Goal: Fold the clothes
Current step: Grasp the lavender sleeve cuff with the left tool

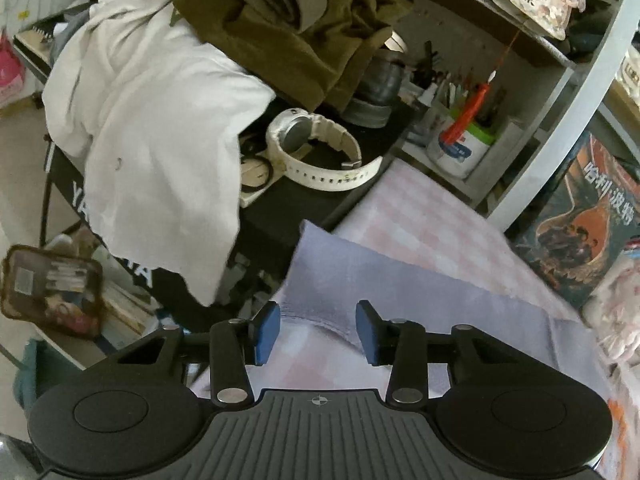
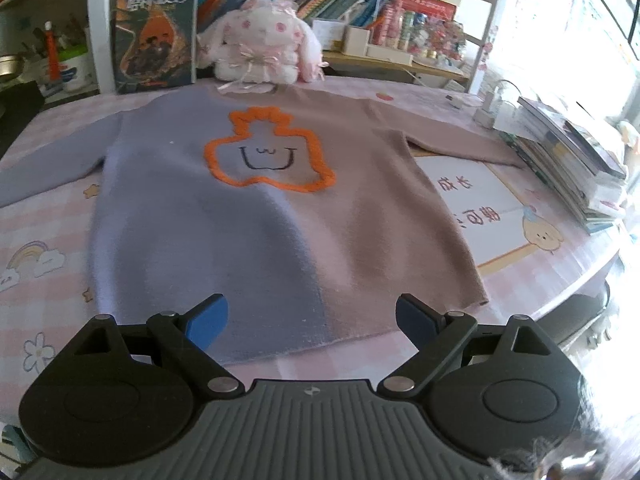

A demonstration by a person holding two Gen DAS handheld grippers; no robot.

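A sweater (image 2: pixel 248 216), half lavender and half tan, lies flat and face up on the pink checked tablecloth (image 2: pixel 40 232). An orange outlined figure with a small face is on its chest. Both sleeves are spread out to the sides. My right gripper (image 2: pixel 312 320) hangs open just above the sweater's near hem, with nothing between its fingers. In the left wrist view, my left gripper (image 1: pixel 318 330) sits low over the lavender sleeve (image 1: pixel 400 280) near its cuff. Its blue pads (image 1: pixel 268 332) stand partly apart with cloth showing in the gap, and they are not pressing on it.
A plush rabbit (image 2: pixel 260 44) and an upright book (image 2: pixel 154 32) stand behind the sweater. A book stack (image 2: pixel 572 160) and a white card (image 2: pixel 476 208) lie to the right. Past the table's left edge, a black stand holds a white garment (image 1: pixel 160 140), olive clothes (image 1: pixel 300 20) and a watch (image 1: pixel 320 148).
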